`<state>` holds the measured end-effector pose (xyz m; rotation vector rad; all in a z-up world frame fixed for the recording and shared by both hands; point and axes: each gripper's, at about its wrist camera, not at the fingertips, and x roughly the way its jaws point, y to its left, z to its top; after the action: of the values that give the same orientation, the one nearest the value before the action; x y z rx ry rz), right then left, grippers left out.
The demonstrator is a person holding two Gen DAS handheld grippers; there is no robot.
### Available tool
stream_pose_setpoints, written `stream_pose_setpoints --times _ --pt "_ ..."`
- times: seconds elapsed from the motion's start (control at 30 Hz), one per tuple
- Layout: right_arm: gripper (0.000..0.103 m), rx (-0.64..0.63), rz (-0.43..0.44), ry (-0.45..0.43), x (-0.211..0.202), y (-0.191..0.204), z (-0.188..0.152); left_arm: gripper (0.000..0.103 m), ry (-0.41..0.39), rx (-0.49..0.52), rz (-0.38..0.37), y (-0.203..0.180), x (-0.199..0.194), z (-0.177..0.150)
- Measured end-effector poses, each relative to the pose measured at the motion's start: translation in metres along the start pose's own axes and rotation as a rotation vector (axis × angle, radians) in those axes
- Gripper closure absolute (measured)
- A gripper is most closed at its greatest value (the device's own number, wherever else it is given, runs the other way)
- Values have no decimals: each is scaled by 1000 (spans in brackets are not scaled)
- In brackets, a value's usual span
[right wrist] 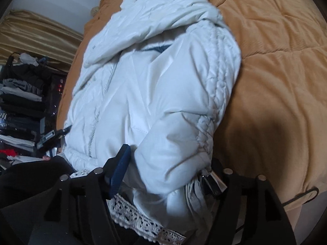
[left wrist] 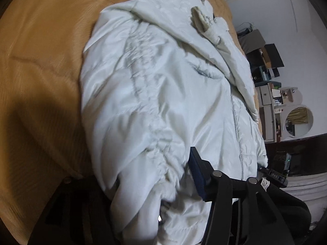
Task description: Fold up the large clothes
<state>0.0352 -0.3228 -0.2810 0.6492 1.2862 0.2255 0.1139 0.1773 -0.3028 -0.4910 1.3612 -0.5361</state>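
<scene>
Bedroom, orange quilt (left wrist: 40, 65) on bed. White puffer jacket (left wrist: 155, 94) lies zipped w/ sleeves folded in, hem at 6 o'clock. Left hand-held gripper (left wrist: 155, 185) & right hand-held gripper (right wrist: 163, 173) both clamp the hem. Lengthwise fold left, prob. toward 12.

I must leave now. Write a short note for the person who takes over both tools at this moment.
Left tool: closed on the near hem of the white jacket.
Right tool: closed on the same hem, at the folded-in sleeve.
The jacket lies zip-up on the orange quilt, sleeves in, hood at the far end.
Left to do: fold the hem end toward the hood.
</scene>
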Motion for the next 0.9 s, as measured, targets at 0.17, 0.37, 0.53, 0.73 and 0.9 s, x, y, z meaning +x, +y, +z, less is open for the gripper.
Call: stream_pose_setpoints --times 0.17,0.37,0.53,0.73,0.9 --pt "90 -36 89 -170 -47 23 26 83 -124 96 -43 -27 -49 30" --pt "91 -138 135 -314 -121 61 40 83 -244 209 -62 -77 -126 40" --pt "91 -166 180 -318 -157 74 10 83 -205 216 -108 -84 -159 8" --pt "90 -92 152 -178 -129 75 28 83 -60 -17 -145 -50 -121 40" --pt "89 -59 188 -184 -115 70 110 82 -67 -215 -201 -39 -87 151"
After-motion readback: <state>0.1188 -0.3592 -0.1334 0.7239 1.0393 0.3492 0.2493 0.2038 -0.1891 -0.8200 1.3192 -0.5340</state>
